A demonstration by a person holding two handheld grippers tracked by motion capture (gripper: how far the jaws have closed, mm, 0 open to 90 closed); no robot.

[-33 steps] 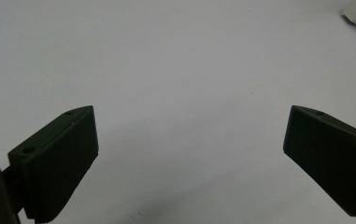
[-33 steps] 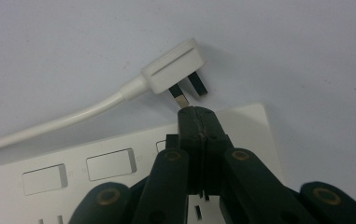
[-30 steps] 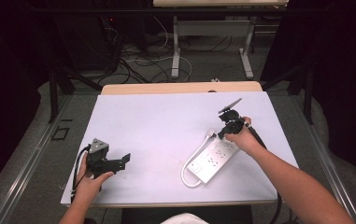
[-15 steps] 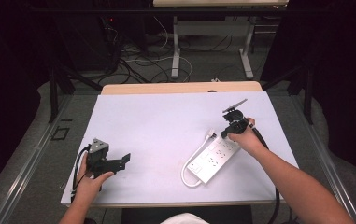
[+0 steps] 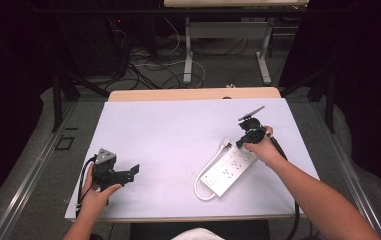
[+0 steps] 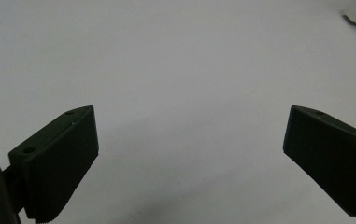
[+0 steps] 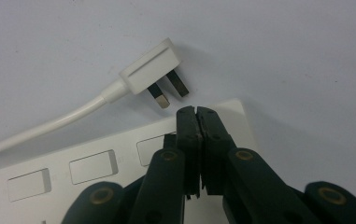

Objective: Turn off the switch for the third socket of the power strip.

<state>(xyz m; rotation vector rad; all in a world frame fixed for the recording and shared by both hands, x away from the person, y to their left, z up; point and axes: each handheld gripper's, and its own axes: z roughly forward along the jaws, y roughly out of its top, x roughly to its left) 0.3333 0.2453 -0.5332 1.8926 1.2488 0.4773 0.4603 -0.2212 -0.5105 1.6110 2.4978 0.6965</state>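
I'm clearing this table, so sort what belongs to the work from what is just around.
In the job:
- white plastic power strip
- its white cord with flat white plug
- right gripper, jaws shut over the strip

Just around:
- left gripper, open, apart on the white table
- floor cables beyond

Power strip [image 5: 228,170]: white moulded plastic, smooth, faint sheen; switch rockers of the same plastic. Its cable [image 7: 40,128]: white, smooth, rubbery-looking sheath.

Plug [image 7: 150,70]: white plastic body, satin finish; pins dull grey metal with dark sleeving at the base.

Worktop [image 5: 178,135]: covered by a pale matt sheet, uniform and without glare, paper-like; light wood edge [image 5: 193,94] along the far side.

Right gripper [image 7: 197,116]: fingers matt black plastic with scuffed edges; brass-coloured metal fasteners in the linkage.

Left gripper [image 6: 189,158]: fingers [image 6: 61,163] matt black, inner faces finely ribbed.
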